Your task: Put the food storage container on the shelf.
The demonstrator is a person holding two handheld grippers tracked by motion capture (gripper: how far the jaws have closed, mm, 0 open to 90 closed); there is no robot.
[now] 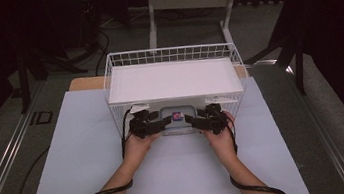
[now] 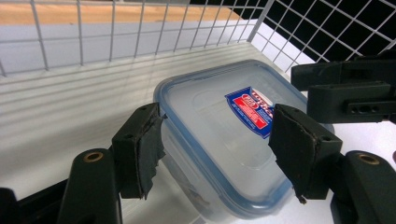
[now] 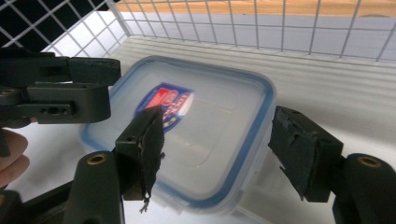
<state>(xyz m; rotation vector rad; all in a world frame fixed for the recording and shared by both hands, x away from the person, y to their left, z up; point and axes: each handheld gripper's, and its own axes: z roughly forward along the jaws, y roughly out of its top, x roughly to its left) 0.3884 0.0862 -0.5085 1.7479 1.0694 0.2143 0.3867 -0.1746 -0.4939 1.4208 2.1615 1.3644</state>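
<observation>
A clear plastic container [image 1: 178,119] with a blue-rimmed lid and a red and blue label lies flat at the open front of a white wire basket [image 1: 169,52]. My left gripper [image 1: 161,123] comes at it from the left and my right gripper [image 1: 194,119] from the right. In the left gripper view the jaws [image 2: 217,140] stand apart over the container's [image 2: 219,140] near corner, one pad [image 2: 140,149] by its rim. In the right gripper view the jaws [image 3: 217,144] are apart too, one pad [image 3: 144,144] over the lid [image 3: 210,126], the other pad [image 3: 301,156] beyond its edge.
A white board [image 1: 172,79] covers the basket's top, just above the container. Wire walls close the basket's back and sides. The basket stands on a pale mat [image 1: 83,164] on the table. Each gripper view shows the other gripper [image 2: 345,93] [image 3: 56,91] close across the container.
</observation>
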